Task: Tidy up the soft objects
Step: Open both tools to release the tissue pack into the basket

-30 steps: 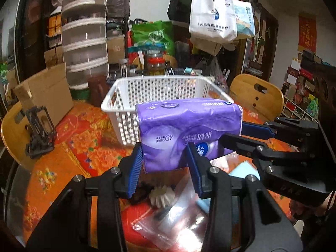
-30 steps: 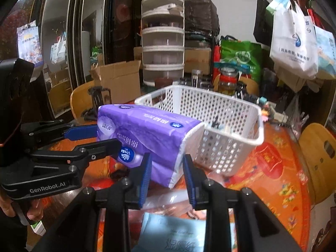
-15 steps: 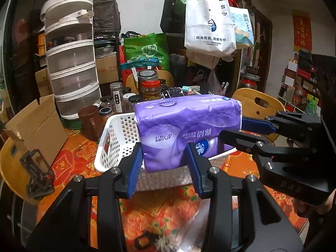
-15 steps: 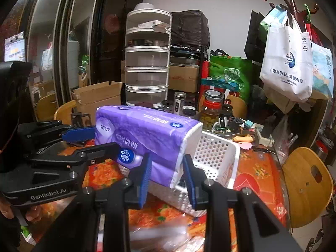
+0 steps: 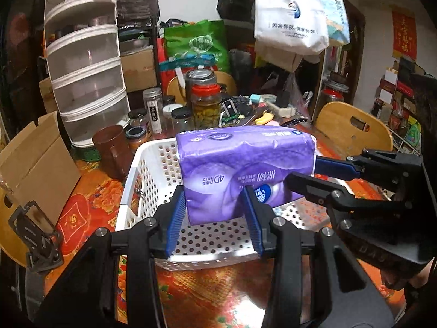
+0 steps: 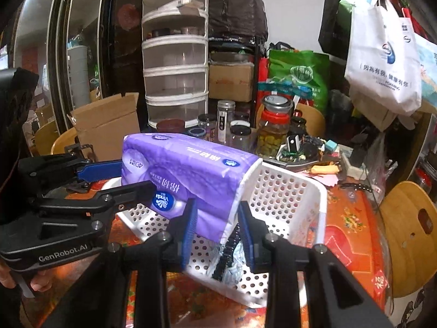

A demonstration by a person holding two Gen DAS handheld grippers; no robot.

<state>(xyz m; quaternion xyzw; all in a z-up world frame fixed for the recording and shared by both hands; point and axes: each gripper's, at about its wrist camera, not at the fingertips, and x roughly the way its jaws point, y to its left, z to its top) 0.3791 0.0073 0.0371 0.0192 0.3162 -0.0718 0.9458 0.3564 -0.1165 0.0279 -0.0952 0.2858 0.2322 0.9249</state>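
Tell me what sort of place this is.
Most likely a lived-in home dining or storage room. A table under an orange floral cloth is crowded with food jars, wooden chairs stand around it, and shopping bags hang on the wall behind.

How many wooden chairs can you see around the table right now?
3, possibly more hidden behind clutter. One chair at the table's right side, one chair on the left by the cardboard box, one chair behind the pickle jar.

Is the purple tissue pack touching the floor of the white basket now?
Apart. In the left wrist view the purple tissue pack hangs above the white basket, with bare perforated floor visible under its lower edge.
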